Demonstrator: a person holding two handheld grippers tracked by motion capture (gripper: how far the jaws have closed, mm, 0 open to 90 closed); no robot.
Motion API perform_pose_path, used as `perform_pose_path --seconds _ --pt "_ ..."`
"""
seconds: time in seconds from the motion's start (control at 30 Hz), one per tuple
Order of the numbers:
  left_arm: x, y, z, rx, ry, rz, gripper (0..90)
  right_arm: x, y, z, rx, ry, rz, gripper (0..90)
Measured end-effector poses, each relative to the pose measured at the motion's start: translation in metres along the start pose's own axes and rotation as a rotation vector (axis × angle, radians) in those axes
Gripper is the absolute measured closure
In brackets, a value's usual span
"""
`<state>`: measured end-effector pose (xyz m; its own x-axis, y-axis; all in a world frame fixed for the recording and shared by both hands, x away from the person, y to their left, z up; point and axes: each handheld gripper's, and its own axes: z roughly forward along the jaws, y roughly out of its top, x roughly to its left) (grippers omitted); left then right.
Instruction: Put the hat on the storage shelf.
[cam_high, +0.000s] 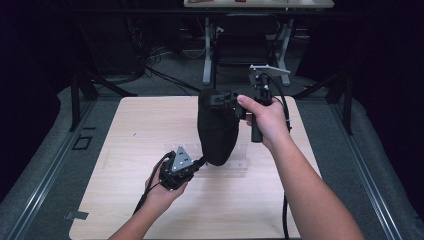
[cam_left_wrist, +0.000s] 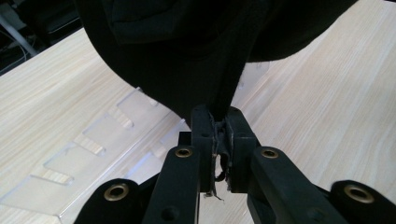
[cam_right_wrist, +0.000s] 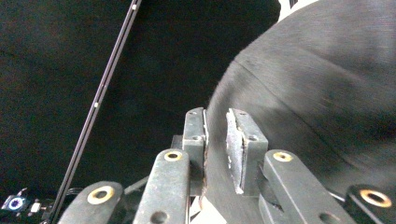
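Note:
A black fabric piece (cam_high: 217, 130) hangs above the wooden table (cam_high: 140, 130), rounded at its lower end. My left gripper (cam_high: 200, 162) comes at its bottom edge from the lower left. In the left gripper view, the left gripper (cam_left_wrist: 217, 116) is shut on a fold of the fabric (cam_left_wrist: 187, 56), with frayed threads showing between the pads. My right gripper (cam_high: 212, 100) is at the fabric's top, held level by a hand. In the right gripper view, the right gripper (cam_right_wrist: 215, 116) has its jaws slightly apart. The fabric (cam_right_wrist: 317, 93) passes between them, and a gap shows at one pad.
A clear plastic tray (cam_high: 240, 164) with notched dividers lies flat on the table under the fabric, and it appears again in the left gripper view (cam_left_wrist: 93, 140). Beyond the table's far edge stand desk legs (cam_high: 207, 50), with cables on the grey floor. Dark surroundings close in on both sides.

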<state>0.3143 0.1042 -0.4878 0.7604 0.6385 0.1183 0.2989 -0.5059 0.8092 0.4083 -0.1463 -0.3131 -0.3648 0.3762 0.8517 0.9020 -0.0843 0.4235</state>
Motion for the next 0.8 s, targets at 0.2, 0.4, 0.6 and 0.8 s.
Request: perform_pose_path --seconds 0.2,0.4,0.6,0.8 --pt "0.004 -0.007 -0.001 0.011 0.016 -0.003 85.8 -0.001 0.002 -0.018 -0.023 -0.014 -0.013 77.1" --pt "0.005 -0.017 0.003 0.029 0.017 -0.02 85.6 -0.003 0.001 -0.034 -0.046 -0.036 -0.015 75.5" --pt "0.005 -0.036 0.012 0.032 0.001 -0.074 85.5 -0.008 -0.003 -0.041 -0.048 -0.053 -0.021 74.2" --pt "0.006 -0.041 0.012 0.019 -0.003 -0.088 84.9 -0.015 -0.005 -0.047 -0.069 -0.056 -0.013 71.7"
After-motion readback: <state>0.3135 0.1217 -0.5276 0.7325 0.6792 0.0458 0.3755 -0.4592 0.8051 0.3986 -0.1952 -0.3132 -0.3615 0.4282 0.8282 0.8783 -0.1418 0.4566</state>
